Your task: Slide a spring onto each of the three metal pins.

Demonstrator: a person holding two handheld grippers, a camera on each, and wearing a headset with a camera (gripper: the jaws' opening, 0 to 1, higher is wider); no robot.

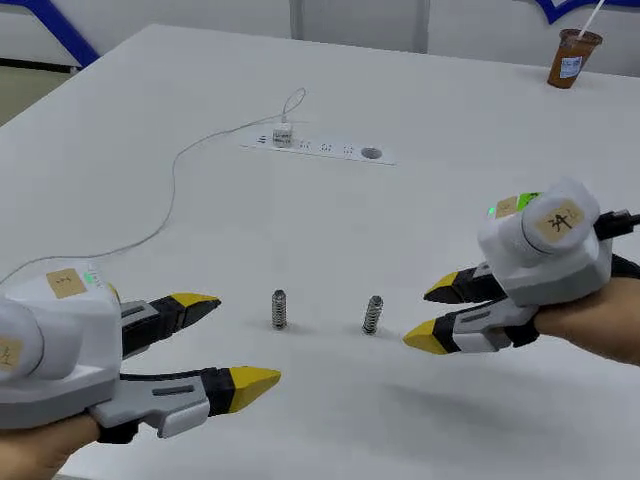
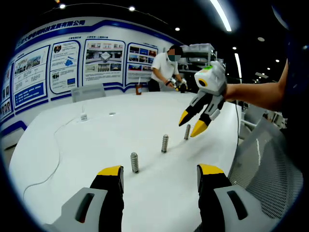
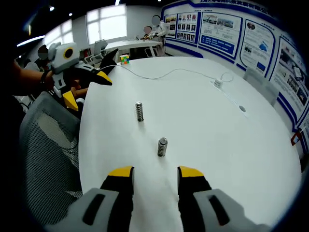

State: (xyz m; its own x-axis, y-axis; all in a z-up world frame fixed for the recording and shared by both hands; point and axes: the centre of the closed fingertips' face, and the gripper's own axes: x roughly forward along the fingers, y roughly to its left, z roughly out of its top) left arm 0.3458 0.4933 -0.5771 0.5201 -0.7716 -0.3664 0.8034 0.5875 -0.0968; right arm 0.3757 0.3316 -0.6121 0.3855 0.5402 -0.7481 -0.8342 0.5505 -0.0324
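Observation:
On the white table [image 1: 330, 230] stand upright metal pins, each with a spring around it. Two show in the head view: one spring [image 1: 279, 309] left of another spring [image 1: 372, 315]. The left gripper view has three in a row, a near spring [image 2: 134, 162], a middle spring [image 2: 164, 143] and a far spring [image 2: 187, 132]. My left gripper [image 1: 225, 340] [image 2: 160, 171] is open and empty, short of the near one. My right gripper [image 1: 430, 315] [image 3: 155, 172] is open and empty too, its tips close beside a spring [image 3: 162, 147]; another spring [image 3: 139, 111] stands beyond.
A white power strip [image 1: 320, 147] with a plug and a long cable [image 1: 170, 195] lies at the table's far middle. A brown drink cup [image 1: 573, 57] stands far right. A mesh chair [image 3: 46, 159] is beside the table's edge. A person [image 2: 164, 72] stands across the room.

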